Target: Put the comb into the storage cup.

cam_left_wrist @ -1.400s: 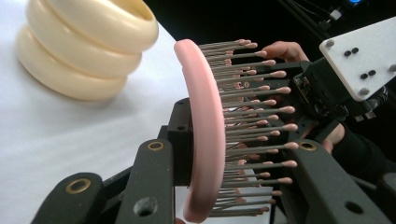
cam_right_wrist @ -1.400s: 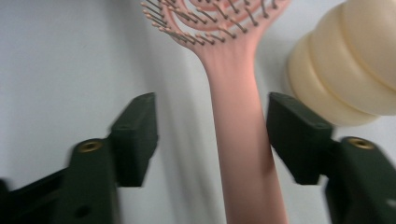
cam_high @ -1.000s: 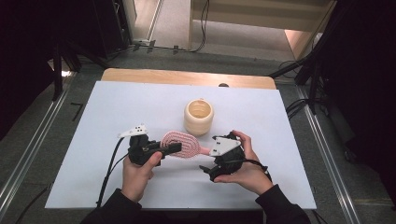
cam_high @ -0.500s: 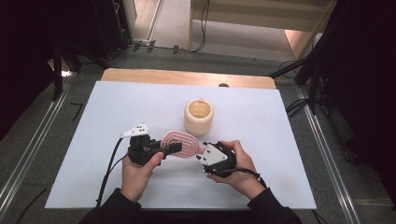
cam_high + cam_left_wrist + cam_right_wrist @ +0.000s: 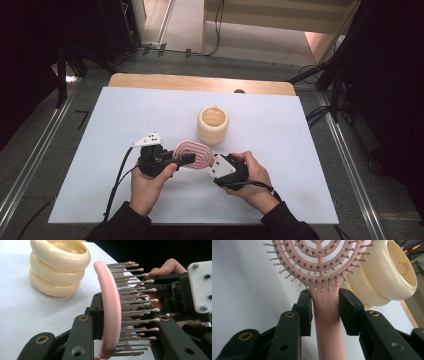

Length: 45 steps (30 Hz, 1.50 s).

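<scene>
A person sits at a white worktop (image 5: 100,150) with a hand-held gripper in each hand and a pink hairbrush (image 5: 192,152) between them, lifted just above the surface at mid-table; at left, the left hand-held gripper (image 5: 187,159) is clamped shut across the brush head (image 5: 110,315), one pad on the smooth pink back, the other jaw on the bristle side, so the brush stands on edge; the head looks like thin, light plastic, stiff at the rim, with an open ringed frame; the thin ball-tipped bristles (image 5: 140,302) would bend and give poor purchase; at right, the right hand-held gripper (image 5: 210,167) has just been closing, its jaws set either side of the handle neck (image 5: 325,315); the left pad seems to touch, while a thin gap shows at the right pad, so no firm grip yet; the neck, solid and narrow, looks the best place to hold, though smooth and likely slippery; behind stands a cream ringed holder (image 5: 212,125), upright and open-topped.
</scene>
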Available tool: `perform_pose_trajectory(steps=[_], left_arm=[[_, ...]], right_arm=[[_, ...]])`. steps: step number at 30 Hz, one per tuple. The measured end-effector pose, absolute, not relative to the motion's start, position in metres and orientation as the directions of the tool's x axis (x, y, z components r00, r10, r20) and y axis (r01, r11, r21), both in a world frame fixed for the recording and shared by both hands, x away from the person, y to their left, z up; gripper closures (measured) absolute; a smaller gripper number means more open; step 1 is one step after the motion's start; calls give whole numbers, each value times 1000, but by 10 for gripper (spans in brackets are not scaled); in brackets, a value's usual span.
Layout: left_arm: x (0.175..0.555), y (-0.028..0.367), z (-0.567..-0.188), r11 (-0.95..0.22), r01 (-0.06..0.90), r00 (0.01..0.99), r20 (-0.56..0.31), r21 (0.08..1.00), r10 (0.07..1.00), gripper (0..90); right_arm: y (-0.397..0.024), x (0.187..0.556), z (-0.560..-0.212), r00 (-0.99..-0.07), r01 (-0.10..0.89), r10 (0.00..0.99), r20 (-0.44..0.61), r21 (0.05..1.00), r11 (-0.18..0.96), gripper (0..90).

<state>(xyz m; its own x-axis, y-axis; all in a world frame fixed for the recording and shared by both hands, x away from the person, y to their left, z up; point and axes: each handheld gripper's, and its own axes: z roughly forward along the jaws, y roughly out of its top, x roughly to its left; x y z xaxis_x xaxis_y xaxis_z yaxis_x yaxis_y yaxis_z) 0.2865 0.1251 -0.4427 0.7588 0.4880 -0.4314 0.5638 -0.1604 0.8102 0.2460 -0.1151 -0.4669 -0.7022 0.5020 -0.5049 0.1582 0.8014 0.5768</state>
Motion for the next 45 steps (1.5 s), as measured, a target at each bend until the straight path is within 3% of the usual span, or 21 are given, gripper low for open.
perform_pose_trajectory(steps=[28,38,42,45], left_arm=[[282,124,-442,-158,517,777,-383,841,500,639],[279,130,-435,-87,471,778,-367,878,509,265],[276,130,-434,-89,455,767,-339,886,545,9],[274,132,-433,-85,428,781,-321,900,535,1]], right_arm=[[-111,244,-469,-729,141,468,-499,560,816,682],[-113,245,-471,-729,153,484,-484,574,805,682],[-113,245,-470,-726,160,499,-474,589,792,683],[-114,246,-469,-720,163,510,-471,600,783,682]])
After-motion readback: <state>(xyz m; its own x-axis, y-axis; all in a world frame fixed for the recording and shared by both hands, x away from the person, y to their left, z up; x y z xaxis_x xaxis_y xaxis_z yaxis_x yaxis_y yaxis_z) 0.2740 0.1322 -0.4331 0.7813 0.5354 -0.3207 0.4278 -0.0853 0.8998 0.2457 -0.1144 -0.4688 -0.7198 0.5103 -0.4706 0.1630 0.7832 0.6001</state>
